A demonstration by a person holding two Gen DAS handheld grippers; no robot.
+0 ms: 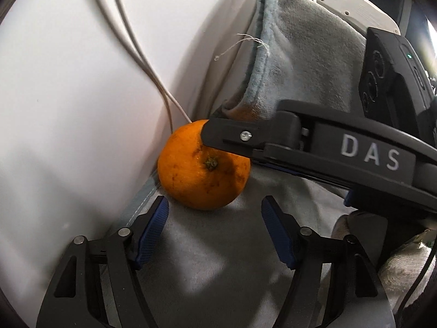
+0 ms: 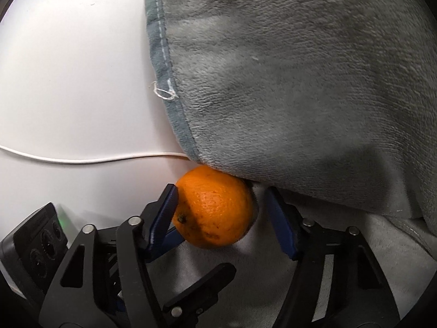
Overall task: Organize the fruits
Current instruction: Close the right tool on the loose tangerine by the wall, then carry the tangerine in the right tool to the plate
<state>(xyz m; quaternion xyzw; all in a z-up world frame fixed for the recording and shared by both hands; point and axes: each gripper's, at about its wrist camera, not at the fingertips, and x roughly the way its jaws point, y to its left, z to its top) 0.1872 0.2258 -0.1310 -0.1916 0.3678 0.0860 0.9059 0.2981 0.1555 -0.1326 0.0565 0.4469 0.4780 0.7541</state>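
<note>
White table (image 2: 68, 82), broad and bare, crossed by thin white cable (image 2: 82, 160). Grey fleece blanket (image 2: 300, 82), hemmed edge overhanging and touching orange (image 2: 215, 207) from above. Orange on grey cloth at table's edge. Right claw (image 2: 218, 213) straddling orange, left pad touching, right pad just clear. Left claw (image 1: 214, 227) half-wide, empty, just short of orange.

Orange (image 2: 214, 209) sits on a cloth (image 2: 300, 82) at the edge of the worktop (image 2: 68, 82), tucked under a raised fold at its 12 o'clock. Cable (image 2: 82, 160) runs off at 9 o'clock. Right hand-held gripper (image 2: 220, 213) straddles the orange; left hand-held gripper (image 1: 214, 227) lies at 6 o'clock in its own view.
</note>
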